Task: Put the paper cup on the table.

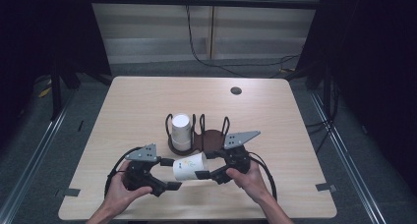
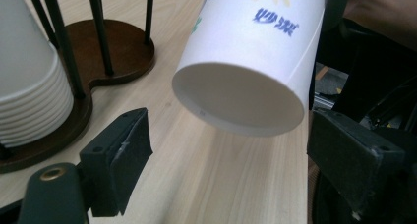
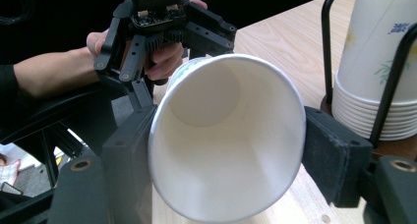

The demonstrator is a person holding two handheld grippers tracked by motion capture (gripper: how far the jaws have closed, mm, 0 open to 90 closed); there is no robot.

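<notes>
1. Pale wooden table (image 1: 147, 101) under dim light, dark curtains at both sides, cables trailing along the back wall.
2. Near the table's middle, a dark wooden cup holder (image 1: 209, 140) with black wire uprights; left bay loaded with a stack of paper cups (image 1: 180, 131) standing upside down, right bay bare. Wire uprights likely there to keep the stack from toppling.
3. Single paper cup (image 1: 189, 167) lifted clear of the table, lying roughly level, just in front of the holder and between the two hands.
4. Right gripper (image 1: 215, 175) clamped on that cup: seen along its own jaws, both pads (image 3: 330, 153) pressed against the wall near the open rim, mouth facing the camera. Grip near the rim probably chosen because the rolled edge resists crushing.
5. Left gripper (image 1: 169, 174) spread wide, pads (image 2: 125, 148) apart from the cup (image 2: 246, 62), whose closed bottom points at it. Looks like a handover, with the cup now carried by the right side alone.
6. Likely next: seating the cup in the holder.
</notes>
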